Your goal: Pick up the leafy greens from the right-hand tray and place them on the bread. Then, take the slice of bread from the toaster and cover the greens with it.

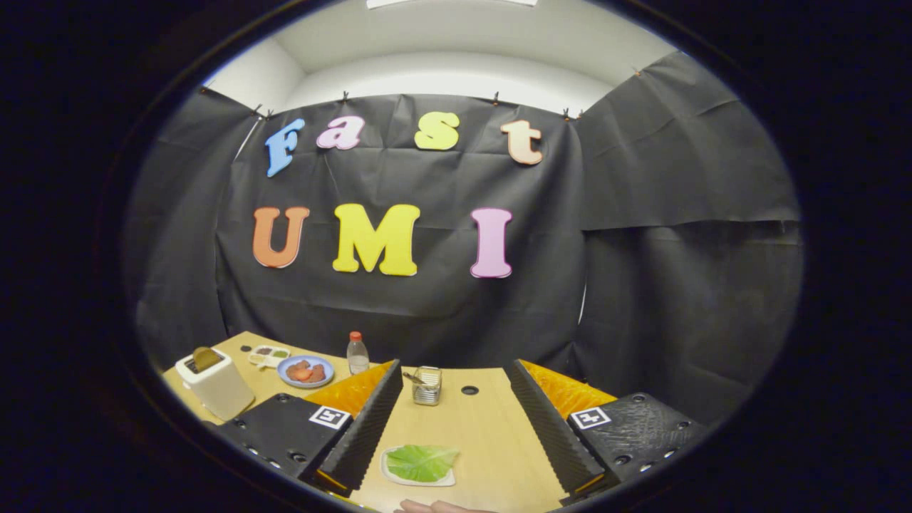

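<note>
Fingertips of a person's hand [442, 506] edge in nearest me. Just beyond, between my tool's [456, 427] wide-open, empty fingers, the leafy greens [422, 462] lie on bread [390, 476]. Left on the bench [477, 427], the toaster [214, 381] holds the covering slice [206, 358] upright, ready to lift.

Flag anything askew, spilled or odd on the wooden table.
Nothing stands out. The open gripper hangs over the green lettuce leaf, lying flat on its white tray. The cream toaster with its bread slice stands upright.
</note>
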Demonstrator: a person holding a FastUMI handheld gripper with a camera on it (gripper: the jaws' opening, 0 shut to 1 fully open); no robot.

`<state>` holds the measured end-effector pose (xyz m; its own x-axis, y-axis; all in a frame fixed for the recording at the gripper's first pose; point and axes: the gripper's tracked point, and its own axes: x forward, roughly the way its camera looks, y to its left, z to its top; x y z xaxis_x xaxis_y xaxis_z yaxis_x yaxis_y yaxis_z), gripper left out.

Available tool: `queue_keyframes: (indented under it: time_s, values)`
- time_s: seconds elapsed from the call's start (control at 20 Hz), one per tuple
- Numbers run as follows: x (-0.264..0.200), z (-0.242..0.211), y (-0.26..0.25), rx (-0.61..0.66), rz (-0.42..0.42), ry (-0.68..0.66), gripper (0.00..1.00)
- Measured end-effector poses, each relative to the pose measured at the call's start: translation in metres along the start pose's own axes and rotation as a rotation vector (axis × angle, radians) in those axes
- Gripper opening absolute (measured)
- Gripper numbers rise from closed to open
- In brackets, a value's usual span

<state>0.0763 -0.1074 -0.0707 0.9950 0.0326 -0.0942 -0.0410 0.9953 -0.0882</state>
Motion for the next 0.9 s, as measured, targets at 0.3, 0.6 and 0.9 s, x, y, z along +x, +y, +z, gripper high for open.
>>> queue_keyframes:
  time_s: [0.3,0.6,0.9]
  values:
    - [0.059,-0.08,0.002,-0.025,0.06,0.143,0.95]
    - [0.106,-0.18,0.004,0.006,0.081,0.354,0.96]
    - [0.132,-0.263,0.015,0.027,0.13,0.556,0.96]
